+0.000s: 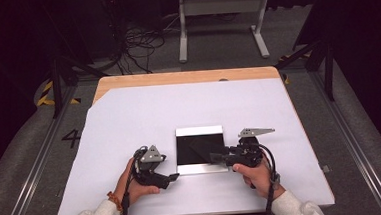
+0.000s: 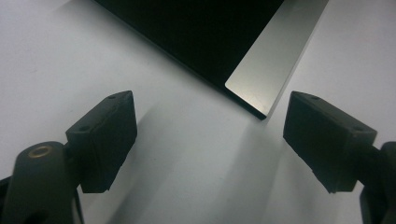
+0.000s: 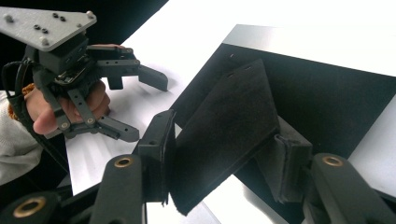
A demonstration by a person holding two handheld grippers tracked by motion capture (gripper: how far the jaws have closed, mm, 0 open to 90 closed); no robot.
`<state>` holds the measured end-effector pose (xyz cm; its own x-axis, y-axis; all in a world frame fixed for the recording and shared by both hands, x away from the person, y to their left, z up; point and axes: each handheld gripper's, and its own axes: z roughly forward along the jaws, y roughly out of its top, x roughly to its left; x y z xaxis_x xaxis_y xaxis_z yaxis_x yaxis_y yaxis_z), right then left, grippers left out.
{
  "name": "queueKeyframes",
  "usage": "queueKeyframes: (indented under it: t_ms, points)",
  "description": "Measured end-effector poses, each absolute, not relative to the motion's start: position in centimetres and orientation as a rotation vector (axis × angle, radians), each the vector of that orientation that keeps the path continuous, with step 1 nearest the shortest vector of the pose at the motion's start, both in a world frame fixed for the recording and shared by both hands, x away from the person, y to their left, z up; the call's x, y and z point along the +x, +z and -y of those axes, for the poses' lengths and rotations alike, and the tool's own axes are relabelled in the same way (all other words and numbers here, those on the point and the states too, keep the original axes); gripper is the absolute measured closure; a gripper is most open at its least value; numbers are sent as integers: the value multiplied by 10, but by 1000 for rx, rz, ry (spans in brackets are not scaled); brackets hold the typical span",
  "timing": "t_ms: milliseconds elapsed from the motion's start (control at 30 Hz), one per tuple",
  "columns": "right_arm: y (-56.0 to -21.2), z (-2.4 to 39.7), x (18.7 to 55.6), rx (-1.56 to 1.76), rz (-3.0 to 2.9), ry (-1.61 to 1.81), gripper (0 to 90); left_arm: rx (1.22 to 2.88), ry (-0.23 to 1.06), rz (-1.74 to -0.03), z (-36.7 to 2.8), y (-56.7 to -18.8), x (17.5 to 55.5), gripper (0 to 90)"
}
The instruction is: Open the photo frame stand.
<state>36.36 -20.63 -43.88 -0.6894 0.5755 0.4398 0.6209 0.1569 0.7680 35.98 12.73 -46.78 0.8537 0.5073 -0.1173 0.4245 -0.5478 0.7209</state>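
A flat black square panel [image 1: 186, 153] with silver strips along its near and far edges lies on the white sheet [image 1: 178, 108]. My right gripper [image 1: 216, 156] reaches in from the panel's right side. It is shut on a thin black felt-like rectangle [image 3: 229, 107], which it holds tilted above the panel [image 3: 336, 93]. My left gripper [image 1: 172, 178] rests on the sheet just off the panel's near left corner. Its jaws are open with nothing between them, and the panel's silver-edged corner [image 2: 264, 65] lies just ahead of them. It also appears open in the right gripper view [image 3: 147, 108].
The white sheet covers most of a wooden table [image 1: 186, 77]. Bare sheet surrounds the panel on all sides. A white metal stand [image 1: 220, 8] and loose cables [image 1: 139, 45] sit on the floor beyond the far edge.
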Motion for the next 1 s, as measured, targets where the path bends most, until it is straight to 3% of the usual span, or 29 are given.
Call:
queueKeyframes:
  t_ms: [1000]
  points:
    - [-432,203,350,-1084,2486,-1685,515,2209,71,-693,-108,-466,385,164]
